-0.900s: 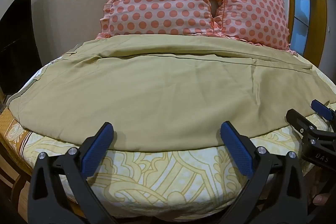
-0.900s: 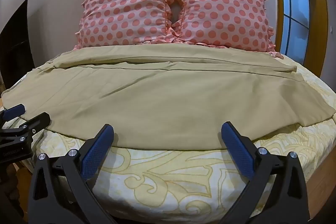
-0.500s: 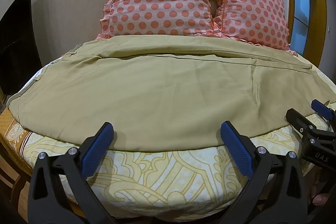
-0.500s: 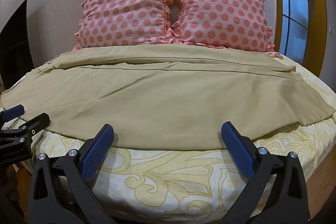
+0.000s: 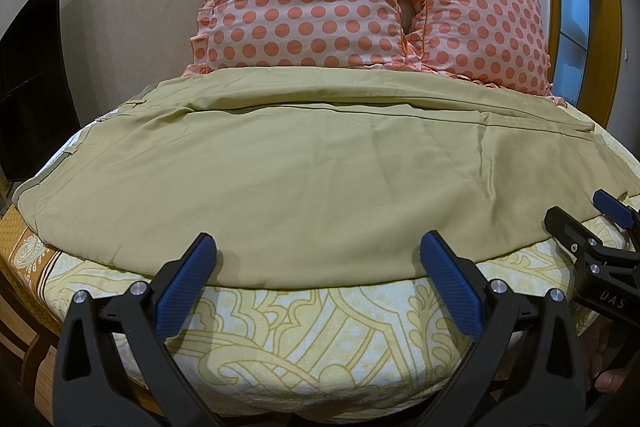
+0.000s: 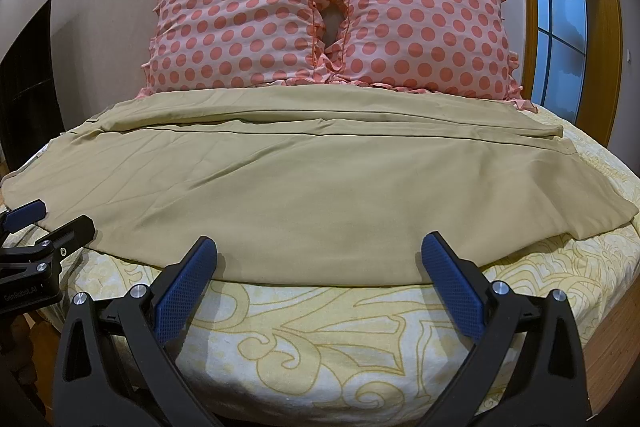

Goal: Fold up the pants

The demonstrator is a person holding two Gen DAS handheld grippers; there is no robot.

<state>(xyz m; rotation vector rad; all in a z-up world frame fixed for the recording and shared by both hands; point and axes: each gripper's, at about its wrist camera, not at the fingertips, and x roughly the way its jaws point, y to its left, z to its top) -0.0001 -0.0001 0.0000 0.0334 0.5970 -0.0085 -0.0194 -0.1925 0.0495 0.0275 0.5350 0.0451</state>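
Unmoved "DAS" right gripper [image 5: 596, 223], pants [image 5: 320, 187]

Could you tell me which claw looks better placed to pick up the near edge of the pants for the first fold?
Neither clearly: both claws, left and right, hang open just short of the near hem of the pants. The left faces the wider end, the right the narrower end, so a two-handed lift seems likeliest.

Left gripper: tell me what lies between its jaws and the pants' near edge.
Only bare yellow patterned bedsheet lies between the open left gripper and the khaki pants, as the left wrist view shows.
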